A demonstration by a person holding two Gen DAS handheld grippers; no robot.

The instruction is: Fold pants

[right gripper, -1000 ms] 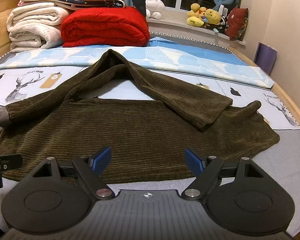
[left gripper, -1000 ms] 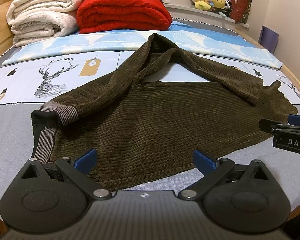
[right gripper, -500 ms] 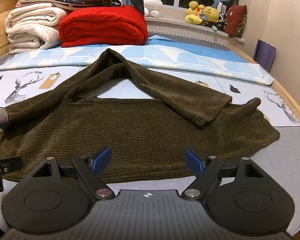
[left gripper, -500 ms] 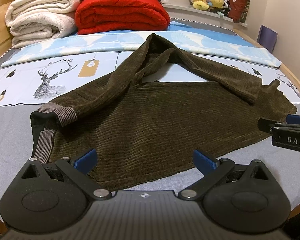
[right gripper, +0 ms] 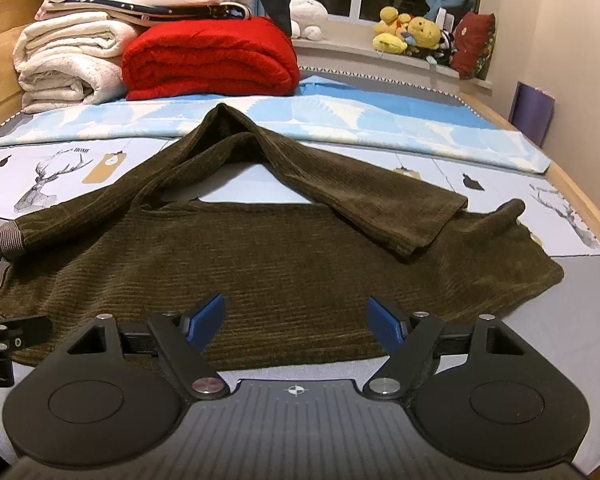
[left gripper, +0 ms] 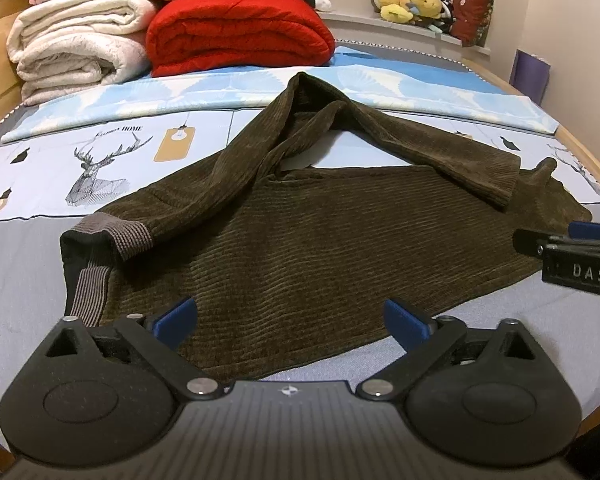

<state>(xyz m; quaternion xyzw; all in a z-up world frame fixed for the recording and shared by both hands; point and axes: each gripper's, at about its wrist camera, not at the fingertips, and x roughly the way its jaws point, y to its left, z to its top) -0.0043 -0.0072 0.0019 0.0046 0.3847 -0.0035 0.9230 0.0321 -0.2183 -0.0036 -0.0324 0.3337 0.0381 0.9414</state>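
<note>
Dark brown corduroy pants [left gripper: 320,240] lie on the bed, one leg flat across the front, the other bent in a peak toward the back. They also show in the right wrist view [right gripper: 268,256]. The grey ribbed waistband [left gripper: 112,236] is at the left. My left gripper [left gripper: 292,318] is open and empty, just above the pants' near edge. My right gripper [right gripper: 298,320] is open and empty over the near edge, further right. It shows at the right edge of the left wrist view [left gripper: 572,256].
The bed [left gripper: 28,280] has a grey and deer-print sheet and wooden rails. A red blanket [left gripper: 236,36] and white folded blankets [left gripper: 76,48] are stacked at the back. Plush toys [right gripper: 412,36] sit on the window sill. A purple item [right gripper: 534,112] leans on the right wall.
Both grippers have drifted slightly; the view of the pants has shifted a little. Both stay open and the pants have not moved.
</note>
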